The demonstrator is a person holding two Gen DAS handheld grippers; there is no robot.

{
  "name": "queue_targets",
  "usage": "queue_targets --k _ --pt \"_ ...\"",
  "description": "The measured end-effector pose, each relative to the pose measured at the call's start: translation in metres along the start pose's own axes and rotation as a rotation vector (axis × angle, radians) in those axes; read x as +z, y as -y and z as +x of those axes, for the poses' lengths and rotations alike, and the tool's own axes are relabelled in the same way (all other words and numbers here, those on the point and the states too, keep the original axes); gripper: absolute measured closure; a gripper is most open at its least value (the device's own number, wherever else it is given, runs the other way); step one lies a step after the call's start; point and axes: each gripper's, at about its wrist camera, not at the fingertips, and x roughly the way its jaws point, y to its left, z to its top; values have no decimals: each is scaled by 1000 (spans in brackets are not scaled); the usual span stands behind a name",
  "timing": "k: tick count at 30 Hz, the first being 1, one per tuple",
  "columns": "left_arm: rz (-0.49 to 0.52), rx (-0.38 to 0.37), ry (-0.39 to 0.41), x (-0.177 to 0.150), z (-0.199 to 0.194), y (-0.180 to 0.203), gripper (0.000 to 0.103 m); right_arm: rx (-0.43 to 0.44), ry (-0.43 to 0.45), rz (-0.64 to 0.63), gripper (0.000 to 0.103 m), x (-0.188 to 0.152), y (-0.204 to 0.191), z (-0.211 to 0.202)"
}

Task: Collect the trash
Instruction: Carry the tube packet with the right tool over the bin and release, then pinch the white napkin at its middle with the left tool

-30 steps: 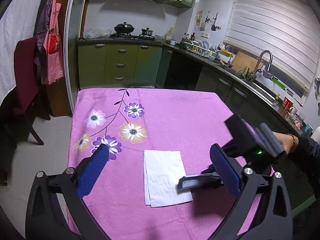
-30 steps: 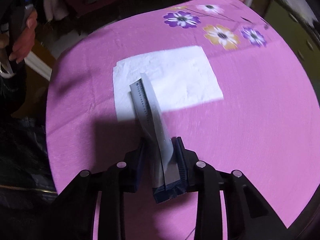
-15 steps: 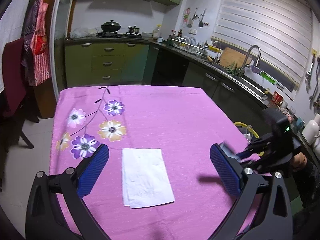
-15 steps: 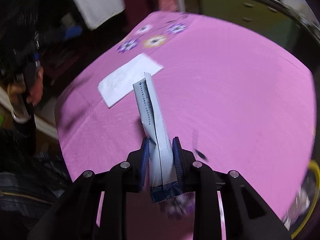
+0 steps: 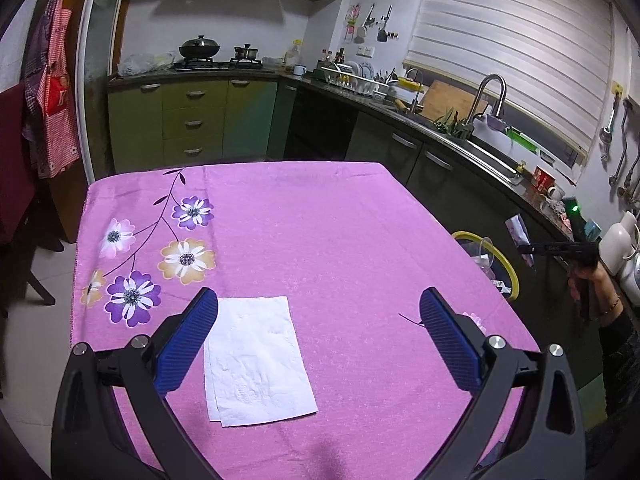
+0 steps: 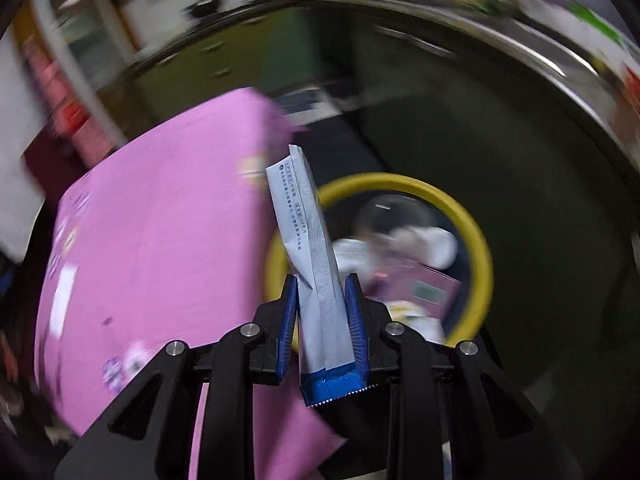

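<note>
right gripper clamps a wrapper over the bin; next, release it. left gripper, jaws wide, empty, hovers above the napkin.

Motion blur smears the yellow-rimmed bin's contents beyond telling.

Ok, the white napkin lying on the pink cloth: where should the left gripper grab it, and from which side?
The napkin lies flat on the tablecloth, nothing on it. The open left gripper already has its left pad at the napkin's far left corner. Probably best to come down from above on the far short edge and pinch it against the cloth, since a flat sheet offers no side to grip.
</note>
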Motion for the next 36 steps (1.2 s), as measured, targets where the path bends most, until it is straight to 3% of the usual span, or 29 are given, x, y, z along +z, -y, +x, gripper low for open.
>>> queue_targets --k 5,10,12,15,19,26,32,36 --pt "4 16 -15 3 3 -1 7 -32 -36 75 78 -6 40 32" --pt "10 14 -27 4 8 0 7 -32 -14 65 76 -2 38 56" --pt "14 10 -32 3 10 2 7 -55 -16 53 72 0 33 67" --pt "17 10 -36 3 13 4 7 -102 -13 54 58 1 35 75" --pt "21 26 -43 3 15 3 7 -157 38 64 58 -7 27 61" --pt "0 38 -72 -1 23 -5 7 17 152 103 46 -45 -27 1" --pt "32 164 -108 -11 34 -16 7 64 168 12 44 -69 -79 -15" --pt "-23 182 -170 -17 52 -33 7 94 173 -14 42 -76 -103 -17"
